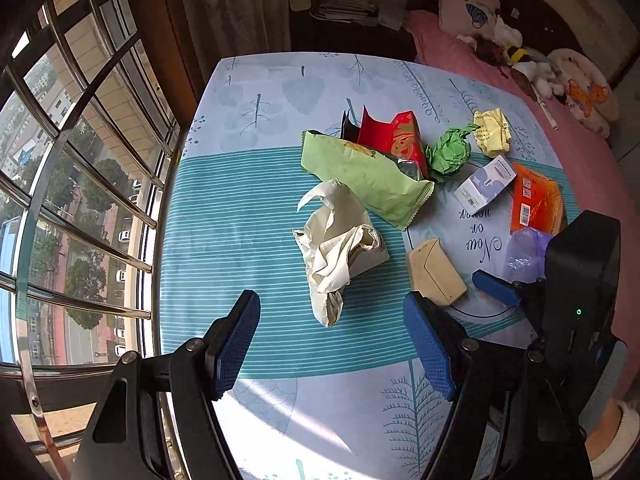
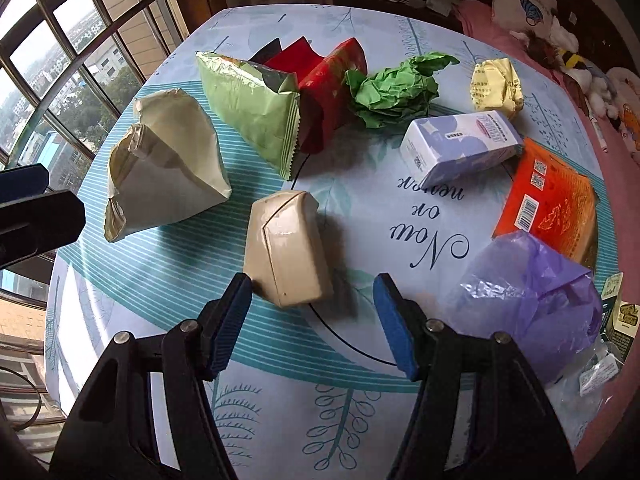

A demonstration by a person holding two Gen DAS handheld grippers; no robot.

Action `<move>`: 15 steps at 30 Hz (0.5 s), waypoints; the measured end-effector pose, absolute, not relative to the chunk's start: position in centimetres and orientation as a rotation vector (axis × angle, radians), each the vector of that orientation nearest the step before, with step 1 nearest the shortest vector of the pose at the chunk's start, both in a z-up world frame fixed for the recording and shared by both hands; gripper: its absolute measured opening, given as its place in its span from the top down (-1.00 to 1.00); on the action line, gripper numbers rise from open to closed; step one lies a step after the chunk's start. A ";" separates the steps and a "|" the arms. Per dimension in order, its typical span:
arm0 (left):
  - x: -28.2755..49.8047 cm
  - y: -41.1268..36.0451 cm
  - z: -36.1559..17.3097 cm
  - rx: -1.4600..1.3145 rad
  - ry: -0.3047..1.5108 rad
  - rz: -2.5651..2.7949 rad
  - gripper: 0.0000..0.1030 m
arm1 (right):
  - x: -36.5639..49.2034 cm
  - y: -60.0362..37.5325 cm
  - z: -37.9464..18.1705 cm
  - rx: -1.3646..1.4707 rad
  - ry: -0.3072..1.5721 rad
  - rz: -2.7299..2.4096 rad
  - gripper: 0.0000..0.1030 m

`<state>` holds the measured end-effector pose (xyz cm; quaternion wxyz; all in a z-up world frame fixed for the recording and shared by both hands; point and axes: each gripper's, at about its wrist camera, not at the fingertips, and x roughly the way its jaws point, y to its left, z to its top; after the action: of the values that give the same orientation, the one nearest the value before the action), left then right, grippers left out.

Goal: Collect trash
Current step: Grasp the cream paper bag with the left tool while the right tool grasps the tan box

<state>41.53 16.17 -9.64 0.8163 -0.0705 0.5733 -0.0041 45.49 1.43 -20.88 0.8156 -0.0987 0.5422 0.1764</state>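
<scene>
Lying scattered across the surface (image 2: 280,420), the trash awaits collection. Right claw (image 2: 312,320) is spread wide, empty, lined up on the beige box (image 2: 286,248) just ahead, judged the next pick. Left claw (image 1: 332,344) is likewise spread and empty, facing the crumpled cream wrapper (image 1: 340,248). A purple bag (image 2: 532,296) sits at the right, probably the receptacle.

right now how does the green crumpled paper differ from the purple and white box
The green crumpled paper is balled up, irregular and plain; the purple and white box keeps flat faces and sharp edges, lies on its side and carries printed labels and a code. The paper sits farther from the tongs than the box. Both rest on the table, ungripped.
</scene>
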 end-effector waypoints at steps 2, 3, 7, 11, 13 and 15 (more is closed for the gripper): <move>42.2 16.4 -10.2 -0.171 1.235 -0.022 -0.46 | 45.8 2.4 -21.8 -0.245 1.165 0.365 -0.17; 42.6 16.5 -10.4 -0.179 1.241 -0.028 -0.47 | 45.8 2.8 -22.3 -0.267 1.168 0.363 -0.17; 43.5 16.8 -11.6 -0.193 1.265 -0.034 -0.46 | 45.8 3.9 -22.4 -0.280 1.119 0.377 0.13; 44.5 17.0 -13.0 -0.213 1.299 -0.041 -0.46 | 46.1 4.1 -22.5 -0.288 1.118 0.349 0.13; 45.1 16.9 -13.8 -0.219 1.314 -0.044 -0.46 | 46.3 3.7 -22.2 -0.263 1.126 0.335 0.13; 45.6 16.6 -14.5 -0.217 1.329 -0.051 -0.46 | 46.2 3.1 -21.7 -0.224 1.134 0.321 0.13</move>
<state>45.60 16.59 -14.50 0.7816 -0.1003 0.6152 -0.0234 46.24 3.07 -21.70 0.8253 -0.1056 0.5337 0.1512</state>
